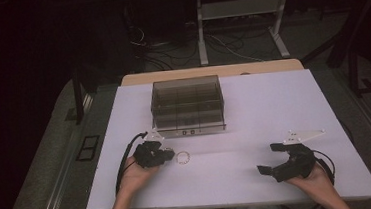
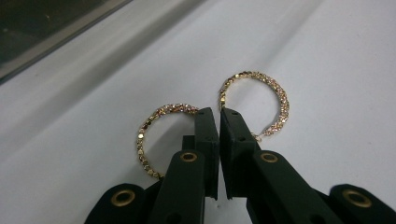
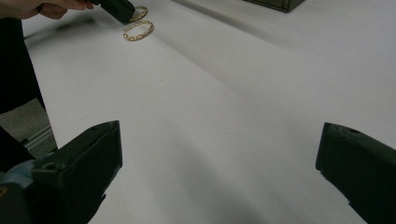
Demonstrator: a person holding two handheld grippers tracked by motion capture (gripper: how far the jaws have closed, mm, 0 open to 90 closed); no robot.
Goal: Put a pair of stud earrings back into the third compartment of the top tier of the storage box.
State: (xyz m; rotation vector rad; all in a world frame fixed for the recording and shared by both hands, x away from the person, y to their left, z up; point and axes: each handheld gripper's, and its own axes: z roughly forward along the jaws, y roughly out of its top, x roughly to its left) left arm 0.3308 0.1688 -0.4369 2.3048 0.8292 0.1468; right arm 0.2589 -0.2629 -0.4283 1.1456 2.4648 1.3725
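Left tongs [image 2: 219, 112] pressed together between two gold hoops [image 2: 154, 140] on the white tabletop [image 1: 254, 109]; right tongs [image 1: 273, 159] spread. Clear box [image 1: 187, 104] behind; dark room, cables on floor.

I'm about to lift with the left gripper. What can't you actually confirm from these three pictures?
- Left gripper view: the black left gripper has its jaws nearly together; they cover the near arcs of both gold studded hoop earrings, so a pinch on either is unconfirmed.
- High view: the hoops are too small to separate.
- High view: the smoky clear plastic drawer box is too dim to show contents.
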